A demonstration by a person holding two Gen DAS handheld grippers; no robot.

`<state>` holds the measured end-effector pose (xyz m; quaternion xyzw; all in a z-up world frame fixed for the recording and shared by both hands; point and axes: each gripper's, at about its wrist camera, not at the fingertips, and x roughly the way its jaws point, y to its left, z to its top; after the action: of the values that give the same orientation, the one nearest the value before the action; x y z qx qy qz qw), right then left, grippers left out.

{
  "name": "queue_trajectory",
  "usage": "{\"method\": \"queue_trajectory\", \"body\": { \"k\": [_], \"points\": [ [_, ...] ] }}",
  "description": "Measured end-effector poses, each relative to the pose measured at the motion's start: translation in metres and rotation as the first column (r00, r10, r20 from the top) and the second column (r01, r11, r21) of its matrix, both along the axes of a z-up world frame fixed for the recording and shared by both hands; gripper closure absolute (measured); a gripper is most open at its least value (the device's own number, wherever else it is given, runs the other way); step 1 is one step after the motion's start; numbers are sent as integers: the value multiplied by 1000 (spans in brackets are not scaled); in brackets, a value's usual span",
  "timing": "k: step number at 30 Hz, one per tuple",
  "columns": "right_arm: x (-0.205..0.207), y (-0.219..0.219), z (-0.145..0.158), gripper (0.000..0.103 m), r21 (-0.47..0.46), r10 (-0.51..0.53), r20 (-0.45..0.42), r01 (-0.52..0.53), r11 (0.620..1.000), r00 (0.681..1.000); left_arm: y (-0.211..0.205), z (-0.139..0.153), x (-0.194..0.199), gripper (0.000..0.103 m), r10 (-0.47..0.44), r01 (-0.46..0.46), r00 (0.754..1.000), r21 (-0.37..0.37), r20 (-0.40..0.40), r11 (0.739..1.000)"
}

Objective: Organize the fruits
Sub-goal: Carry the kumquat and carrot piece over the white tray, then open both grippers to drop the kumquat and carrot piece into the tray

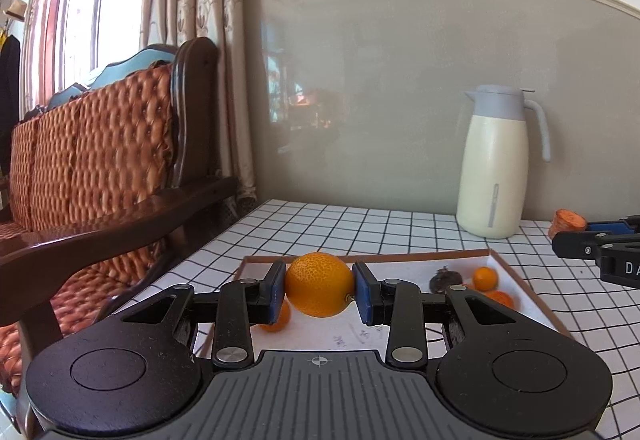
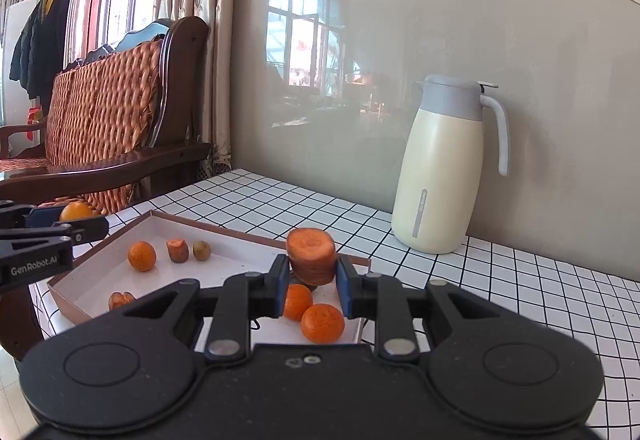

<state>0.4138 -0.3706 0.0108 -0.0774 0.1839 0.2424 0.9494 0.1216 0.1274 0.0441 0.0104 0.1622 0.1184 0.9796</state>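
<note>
Left view: the left gripper (image 1: 320, 294) pinches an orange (image 1: 320, 284) between its blue pads (image 1: 277, 294), held clear above the near left part of the shallow tray (image 1: 505, 260). The pads meet the fruit on its rounded flanks only; a round, smooth skin held this way could roll or slip out if the grip eases or the hand tilts, and it would then drop onto the small orange (image 1: 276, 320) lying just below, or bounce over the low rim onto the checked tablecloth (image 1: 304, 224). Further right in the tray lie a dark shrivelled fruit (image 1: 445, 279) and two more small oranges (image 1: 485, 277).

Right view: the right gripper (image 2: 312, 286) is pressed together on a carrot chunk (image 2: 312, 256), cut face up, over the near right part of the tray (image 2: 92, 304). The chunk overhangs the pads above; a firm squeeze on a tapering piece could push it upward and out. Released from this height it would likely strike the two oranges (image 2: 322, 322) directly beneath and knock them toward the rim.

Far right stands a cream jug (image 2: 440, 176), well apart from the tray. The two tools work over the same tray, so crossing paths risk a collision.
</note>
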Motion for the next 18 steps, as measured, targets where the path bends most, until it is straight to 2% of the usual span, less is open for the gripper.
{"method": "queue_trajectory", "body": {
  "k": [9,18],
  "points": [
    [9,23,-13,87,-23,11,-28,-11,1000,1000,31,-17,13,67,31,-32,998,-20,-52,999],
    [23,28,-28,87,-46,-14,-68,11,999,998,50,-24,31,67,40,-43,997,-49,-65,998]
  ]
}}
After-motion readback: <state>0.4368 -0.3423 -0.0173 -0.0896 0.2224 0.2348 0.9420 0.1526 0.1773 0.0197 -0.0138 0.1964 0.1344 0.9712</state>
